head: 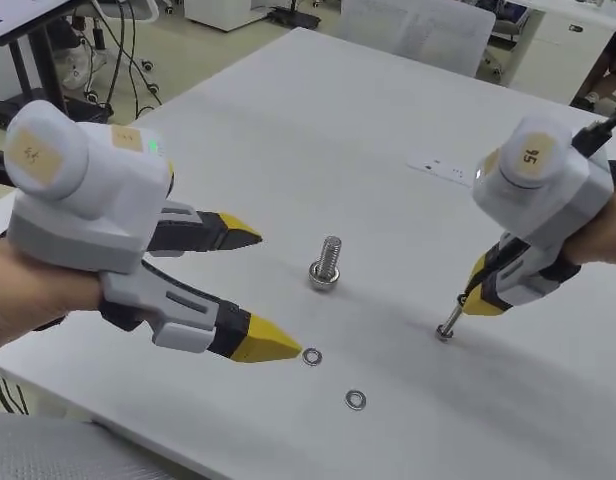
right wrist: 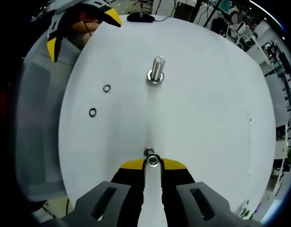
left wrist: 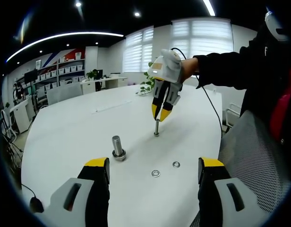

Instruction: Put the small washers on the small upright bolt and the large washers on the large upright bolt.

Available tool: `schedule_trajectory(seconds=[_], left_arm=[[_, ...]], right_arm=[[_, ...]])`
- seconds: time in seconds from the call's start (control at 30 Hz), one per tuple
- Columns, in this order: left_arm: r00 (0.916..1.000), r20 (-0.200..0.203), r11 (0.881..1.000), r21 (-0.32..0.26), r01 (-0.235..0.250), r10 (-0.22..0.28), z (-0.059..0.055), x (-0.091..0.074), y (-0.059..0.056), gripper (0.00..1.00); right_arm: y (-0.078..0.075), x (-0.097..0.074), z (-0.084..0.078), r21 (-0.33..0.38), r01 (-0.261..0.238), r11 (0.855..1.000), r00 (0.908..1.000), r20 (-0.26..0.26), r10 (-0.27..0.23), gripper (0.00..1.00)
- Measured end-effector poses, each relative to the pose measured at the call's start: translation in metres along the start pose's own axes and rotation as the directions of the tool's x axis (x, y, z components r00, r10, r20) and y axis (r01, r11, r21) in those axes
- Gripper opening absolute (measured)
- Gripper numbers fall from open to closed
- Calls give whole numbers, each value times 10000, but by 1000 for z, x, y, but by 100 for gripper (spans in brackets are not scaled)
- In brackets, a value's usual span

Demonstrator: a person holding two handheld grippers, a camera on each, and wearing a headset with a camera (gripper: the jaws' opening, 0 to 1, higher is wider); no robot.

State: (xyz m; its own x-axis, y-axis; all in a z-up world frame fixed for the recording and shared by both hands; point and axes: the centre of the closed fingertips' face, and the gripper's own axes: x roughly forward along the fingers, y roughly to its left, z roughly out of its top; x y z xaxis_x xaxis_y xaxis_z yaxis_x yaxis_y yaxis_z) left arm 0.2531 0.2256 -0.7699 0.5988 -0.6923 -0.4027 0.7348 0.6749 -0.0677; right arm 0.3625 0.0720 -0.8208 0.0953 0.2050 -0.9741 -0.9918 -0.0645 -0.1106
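Steel washers [head: 311, 356] are lying flat near the big bolt [head: 326, 262] in the head view: probably light, thin and slippery, best pinched by the rim. The left gripper [head: 256, 290] is gaping beside them. Left gripper view: the right gripper [left wrist: 162, 113] is clamping the top of the small bolt [left wrist: 156, 128]. Right gripper view: its jaws are hiding any washer there.

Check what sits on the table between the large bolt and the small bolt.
Nothing. In the head view the tabletop between the large bolt and the small bolt is bare; the right gripper view agrees.
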Motion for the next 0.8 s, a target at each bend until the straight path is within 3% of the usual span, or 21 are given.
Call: schedule_trajectory(seconds=[0.8], left_arm=[[9999,-101,10000,-59,5,-6,-4,-1,0,76]], right_arm=[[5,24,-3,77,-230,9997,9997,-60,230,13]])
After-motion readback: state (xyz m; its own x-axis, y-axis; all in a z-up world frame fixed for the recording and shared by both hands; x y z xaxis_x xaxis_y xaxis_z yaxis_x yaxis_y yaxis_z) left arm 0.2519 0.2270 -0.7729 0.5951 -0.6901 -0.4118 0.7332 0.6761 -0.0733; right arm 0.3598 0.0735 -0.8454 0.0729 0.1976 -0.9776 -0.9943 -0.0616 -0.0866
